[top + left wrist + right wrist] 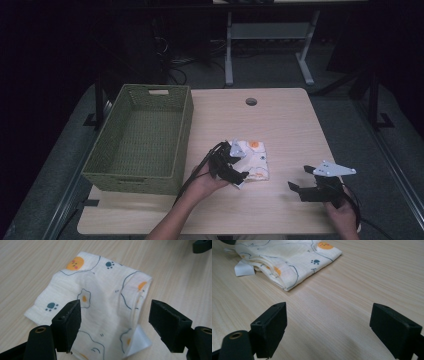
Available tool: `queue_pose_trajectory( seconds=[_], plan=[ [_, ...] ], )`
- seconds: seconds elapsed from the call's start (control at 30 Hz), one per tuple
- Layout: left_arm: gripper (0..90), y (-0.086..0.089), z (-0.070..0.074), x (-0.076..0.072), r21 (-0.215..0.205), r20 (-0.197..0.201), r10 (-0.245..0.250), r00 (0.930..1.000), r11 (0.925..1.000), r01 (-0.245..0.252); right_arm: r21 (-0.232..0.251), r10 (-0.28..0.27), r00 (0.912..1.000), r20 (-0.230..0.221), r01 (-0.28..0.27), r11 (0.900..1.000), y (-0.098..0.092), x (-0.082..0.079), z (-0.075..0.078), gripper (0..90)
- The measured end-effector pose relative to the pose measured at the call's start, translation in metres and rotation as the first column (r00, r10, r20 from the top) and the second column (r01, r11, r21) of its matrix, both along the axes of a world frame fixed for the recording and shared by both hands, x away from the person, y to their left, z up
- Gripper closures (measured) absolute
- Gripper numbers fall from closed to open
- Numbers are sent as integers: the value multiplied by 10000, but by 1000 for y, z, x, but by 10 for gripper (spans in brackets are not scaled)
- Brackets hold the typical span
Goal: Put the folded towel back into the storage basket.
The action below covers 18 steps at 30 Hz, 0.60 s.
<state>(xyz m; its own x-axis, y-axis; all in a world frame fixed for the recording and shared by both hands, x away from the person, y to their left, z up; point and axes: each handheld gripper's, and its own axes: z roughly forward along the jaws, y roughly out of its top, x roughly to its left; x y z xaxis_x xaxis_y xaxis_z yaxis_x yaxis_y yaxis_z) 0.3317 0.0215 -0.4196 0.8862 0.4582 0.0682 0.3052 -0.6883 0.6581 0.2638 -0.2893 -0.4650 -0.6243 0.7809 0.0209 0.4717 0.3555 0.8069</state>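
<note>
High view: the left gripper [231, 165] covers the folded cloth's [256, 159] 9 o'clock edge; the print is too small to read. Left gripper view: the cloth [105, 302] runs off at 6 o'clock. Right gripper view: the cloth [287, 257] is cut off at 12 o'clock.

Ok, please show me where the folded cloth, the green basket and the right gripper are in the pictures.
folded cloth [105, 287], left gripper view, on its printed top layer.
green basket [100, 156], high view, on its left woven wall.
right gripper [301, 178], high view, between its two open black jaws.
</note>
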Motion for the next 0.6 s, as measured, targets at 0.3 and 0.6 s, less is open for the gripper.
queue_pose_trajectory(
  seconds=[0.3, 0.6],
  plan=[
    [278, -13, -8, 22, 542, -292, 156, 9995, 9984, -140, -20, 32, 10000, 32, -32, 10000, 0, 1, 0, 140],
    [331, -27, -15, 38, 606, -609, 322, 9976, 9978, -285, -6, 34, 10000, 37, -34, 10000, -1, 1, 1, 139]
  ],
)
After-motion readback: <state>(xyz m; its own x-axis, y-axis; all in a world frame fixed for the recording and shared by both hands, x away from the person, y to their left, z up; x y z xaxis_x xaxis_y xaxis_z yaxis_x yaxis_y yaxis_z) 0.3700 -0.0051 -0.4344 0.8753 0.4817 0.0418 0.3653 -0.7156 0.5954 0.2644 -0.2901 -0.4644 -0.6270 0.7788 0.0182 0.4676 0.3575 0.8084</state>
